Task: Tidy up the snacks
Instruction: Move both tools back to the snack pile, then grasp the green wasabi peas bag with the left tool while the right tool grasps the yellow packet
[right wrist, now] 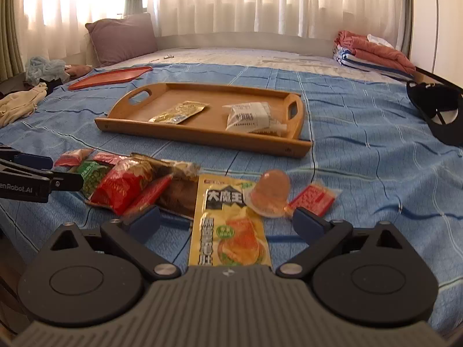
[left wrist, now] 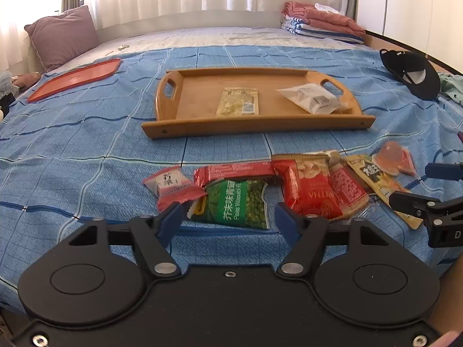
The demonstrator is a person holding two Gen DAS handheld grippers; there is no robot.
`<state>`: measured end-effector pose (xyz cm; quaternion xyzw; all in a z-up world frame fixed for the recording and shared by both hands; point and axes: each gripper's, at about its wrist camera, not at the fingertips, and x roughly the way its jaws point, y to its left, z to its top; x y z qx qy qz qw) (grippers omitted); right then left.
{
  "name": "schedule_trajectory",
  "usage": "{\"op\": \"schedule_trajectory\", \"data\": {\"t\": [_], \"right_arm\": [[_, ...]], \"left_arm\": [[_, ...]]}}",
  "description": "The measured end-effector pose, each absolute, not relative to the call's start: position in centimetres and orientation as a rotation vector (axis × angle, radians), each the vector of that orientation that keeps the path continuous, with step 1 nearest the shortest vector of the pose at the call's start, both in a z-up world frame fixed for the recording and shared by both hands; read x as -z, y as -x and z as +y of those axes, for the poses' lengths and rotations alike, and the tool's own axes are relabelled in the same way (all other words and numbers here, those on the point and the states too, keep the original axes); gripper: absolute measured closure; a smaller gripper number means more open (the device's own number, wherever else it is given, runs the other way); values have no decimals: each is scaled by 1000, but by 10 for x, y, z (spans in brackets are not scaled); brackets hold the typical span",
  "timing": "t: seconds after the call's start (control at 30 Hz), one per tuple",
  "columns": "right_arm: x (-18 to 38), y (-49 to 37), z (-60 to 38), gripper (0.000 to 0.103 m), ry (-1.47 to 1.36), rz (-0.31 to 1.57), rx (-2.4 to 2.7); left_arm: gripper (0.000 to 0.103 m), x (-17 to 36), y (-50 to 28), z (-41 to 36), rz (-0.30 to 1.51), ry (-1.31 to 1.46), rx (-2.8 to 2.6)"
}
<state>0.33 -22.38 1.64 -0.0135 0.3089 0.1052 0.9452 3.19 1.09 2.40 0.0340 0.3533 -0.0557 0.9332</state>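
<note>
I have both tongs low over the blue bedspread [left wrist: 86, 144], pointing toward the wooden tray [left wrist: 254, 125]. My left gripper [left wrist: 228, 217] stands part open, its blue pads either side of the green pea packet [left wrist: 231, 202]; I see no pad pressing on it, so it holds nothing. My right gripper [right wrist: 227, 222] is spread wide and empty, with the yellow packet [right wrist: 228, 231] lying flat between its fingers, reaching back under the gripper body. The jelly cup [right wrist: 270, 193] sits just beside the right pad, touching the yellow packet's far corner. The red packets [right wrist: 124, 188] crowd together between the two grippers, overlapping each other and the green one, so there is little free cloth on that side. Beyond the pile a clear strip of bedspread runs up to the tray's near rim. In the tray a pale yellow sachet [left wrist: 238, 102] lies mid-floor and a white packet [left wrist: 312, 97] by the right handle; its left half is bare. A red lid [left wrist: 75, 79] lies well off to the left, a black cap [left wrist: 413, 72] at the right edge.
</note>
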Motion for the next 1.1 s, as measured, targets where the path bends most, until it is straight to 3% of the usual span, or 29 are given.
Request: {"op": "schedule_trajectory", "data": {"t": [0.17,0.33,0.47,0.6,0.77,0.83,0.87,0.9,1.1], "right_arm": [[-7,0,-225,6,11,650,-216],[-1,-5,-227,6,-11,666,-215],[3,-14,-231,18,-60,687,-212],[3,-21,-234,19,-85,675,-180],[9,-29,-232,21,-73,674,-181],[9,-29,-229,30,-62,670,-185],[8,-28,-227,38,-60,669,-193],[7,-26,-226,38,-62,669,-203],[2,-9,-222,39,-51,658,-218]], "left_arm": [[46,-14,-39,11,747,-41,115],[47,-7,-44,13,749,-12,101],[47,-6,-50,15,743,6,101],[47,-6,-56,16,721,22,111],[32,2,-65,12,723,7,136],[32,4,-64,6,708,-28,127],[34,5,-63,4,704,-41,120],[43,5,-61,1,696,-55,112],[59,-1,-45,-3,685,-84,150]]}}
